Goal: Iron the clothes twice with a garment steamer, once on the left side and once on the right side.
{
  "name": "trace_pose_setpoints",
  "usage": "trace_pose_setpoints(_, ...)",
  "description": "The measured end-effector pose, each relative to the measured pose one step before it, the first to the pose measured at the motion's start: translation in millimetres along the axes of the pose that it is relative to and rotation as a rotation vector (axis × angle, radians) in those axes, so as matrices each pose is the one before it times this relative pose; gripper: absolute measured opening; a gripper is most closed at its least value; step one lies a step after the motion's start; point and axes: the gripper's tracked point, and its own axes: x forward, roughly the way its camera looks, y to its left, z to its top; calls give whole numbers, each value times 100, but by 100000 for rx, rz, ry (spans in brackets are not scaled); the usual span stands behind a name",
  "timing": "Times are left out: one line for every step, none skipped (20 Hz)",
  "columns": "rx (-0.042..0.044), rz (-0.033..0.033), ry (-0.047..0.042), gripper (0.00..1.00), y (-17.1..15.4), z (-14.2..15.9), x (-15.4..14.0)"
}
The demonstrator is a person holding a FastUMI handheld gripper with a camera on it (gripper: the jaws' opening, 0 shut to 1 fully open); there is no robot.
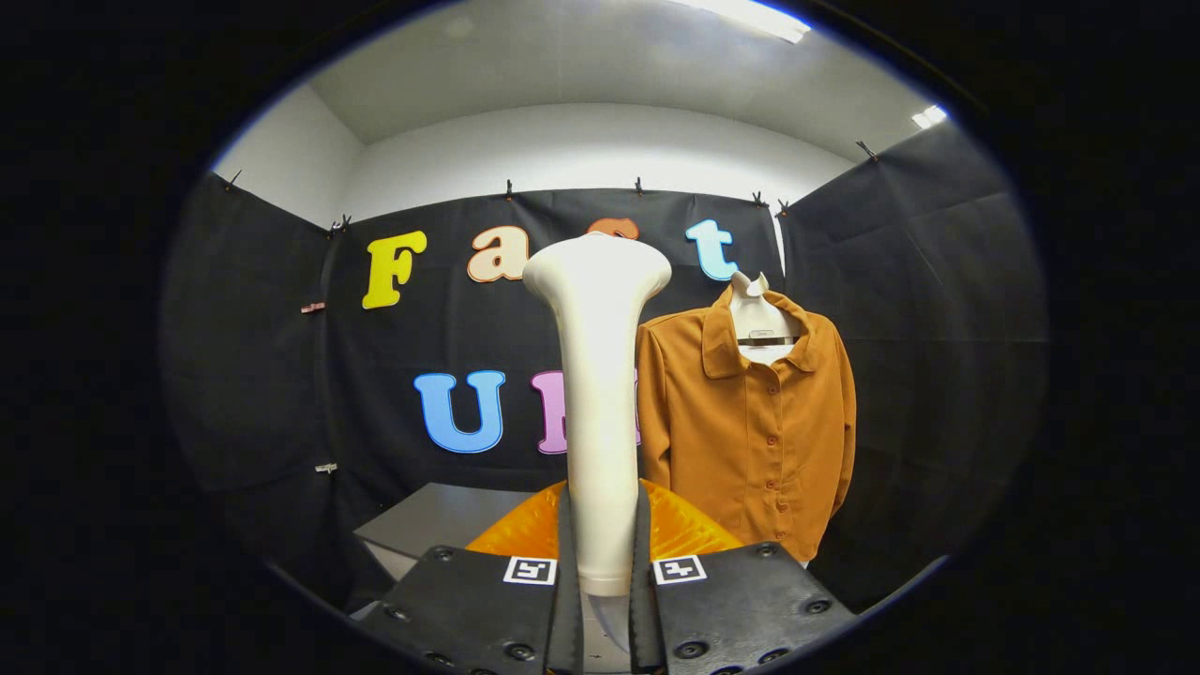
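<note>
Fingers clamped on the steamer handle, upright. Shirt hangs beyond, well apart. Close in squarely, head flat to one side's fabric.

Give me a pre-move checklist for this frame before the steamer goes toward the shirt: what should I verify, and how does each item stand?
1. Grip: the hand-held gripper has both fingers pressed on the handle of the garment steamer. Ok.
2. Steamer pose: it stands upright between the fingers, head at the top. Ok.
3. Garment ready: the orange shirt hangs buttoned on its hanger, beyond the fingers and to the steamer's right. Ok.
4. Contact: the steamer head is apart from the shirt, no pass started. Not ok yet.
5. Steam on: no steam is visible. Cannot tell.
6. Obstacles: an orange object and a grey table sit low behind the steamer. Cannot tell if they interfere.
</note>
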Motion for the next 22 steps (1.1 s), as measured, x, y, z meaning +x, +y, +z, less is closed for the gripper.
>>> trace_pose_setpoints(239,287,132,23,189,-95,-19)
trace_pose_setpoints(-47,176,189,23,120,-79,-16)
trace_pose_setpoints(-157,106,-15,23,120,-52,-41)
trace_pose_setpoints(-347,48,-33,23,18,-52,-45)
trace_pose_setpoints(-186,47,-89,23,43,52,-56)
trace_pose_setpoints(60,9,-102,23,128,25,-51)
trace_pose_setpoints(-34,1,-70,23,81,72,26)
trace_pose_setpoints(-200,-42,-125,23,-55,83,106)
trace_pose_setpoints(-355,-103,57,23,-11,-19,-7)
trace_pose_setpoints(-133,-9,9,23,36,46,-33)
trace_pose_setpoints(-47,44,-23,23,45,10,-16)
trace_pose_setpoints(-107,57,255,23,8,-84,39)
trace_pose_setpoints(23,-41,-5,23,1,-58,40)
trace_pose_setpoints(-10,-111,261,23,-18,-38,-10)
trace_pose_setpoints(-45,-181,64,23,-32,-44,50)
trace_pose_setpoints(-43,1,287,23,-42,-86,-7)
trace_pose_setpoints(95,-5,155,23,11,-44,15)
trace_pose_setpoints(-87,-42,183,23,18,-89,46)
trace_pose_setpoints(-88,-101,35,23,32,27,59)
trace_pose_setpoints(-144,-89,-17,23,-77,15,-86)
trace_pose_setpoints(-144,-9,-8,23,6,12,52)
trace_pose_setpoints(-188,-23,-45,23,-1,11,29)
